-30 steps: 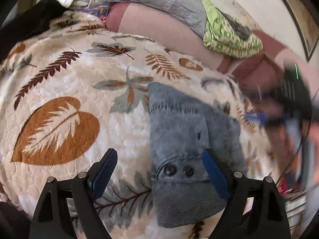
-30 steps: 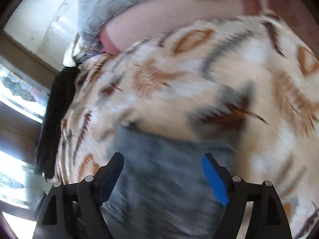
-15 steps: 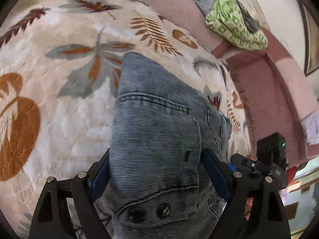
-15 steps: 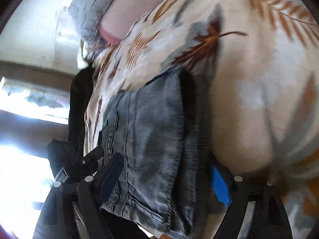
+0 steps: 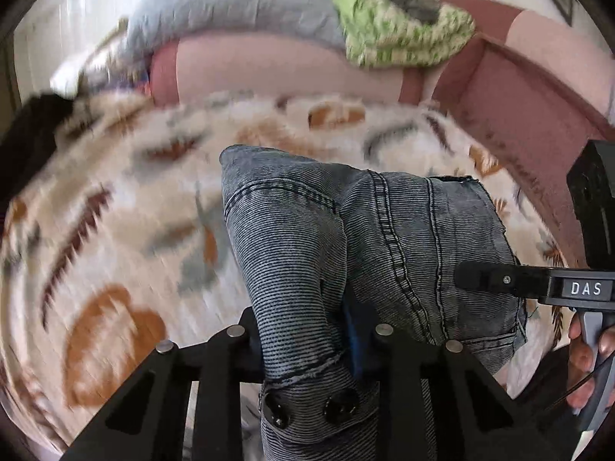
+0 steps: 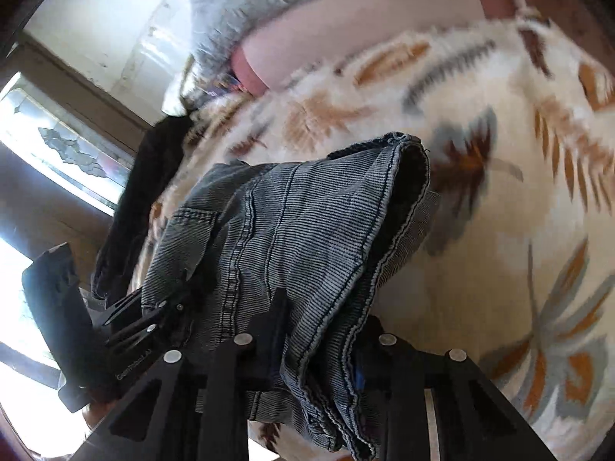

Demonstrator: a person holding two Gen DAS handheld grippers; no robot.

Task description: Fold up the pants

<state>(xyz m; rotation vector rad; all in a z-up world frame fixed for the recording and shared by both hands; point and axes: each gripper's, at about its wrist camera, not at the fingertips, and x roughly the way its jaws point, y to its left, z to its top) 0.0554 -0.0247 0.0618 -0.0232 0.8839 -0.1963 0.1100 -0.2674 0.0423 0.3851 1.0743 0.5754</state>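
Observation:
The pants [image 5: 384, 238] are grey-blue striped denim, folded into a thick bundle, lifted above a leaf-print blanket [image 5: 115, 230]. My left gripper [image 5: 307, 330] is shut on the waistband end, by two dark buttons [image 5: 307, 411]. My right gripper [image 6: 319, 342] is shut on the opposite edge of the pants [image 6: 292, 230], with several layers of hem between its fingers. The right gripper also shows in the left wrist view [image 5: 538, 284] at the right, touching the bundle. The left gripper shows in the right wrist view [image 6: 146, 322] at the lower left.
The blanket [image 6: 499, 230] covers a bed. A pink bolster [image 5: 269, 65], a grey quilt [image 5: 230, 4] and a green patterned cloth [image 5: 399, 30] lie at the far end. A dark garment [image 6: 146, 192] hangs at the left edge near a window [image 6: 57, 146].
Both grippers were open over the pants lying on the blanket. They have closed on opposite ends and lifted the bundle off the blanket.

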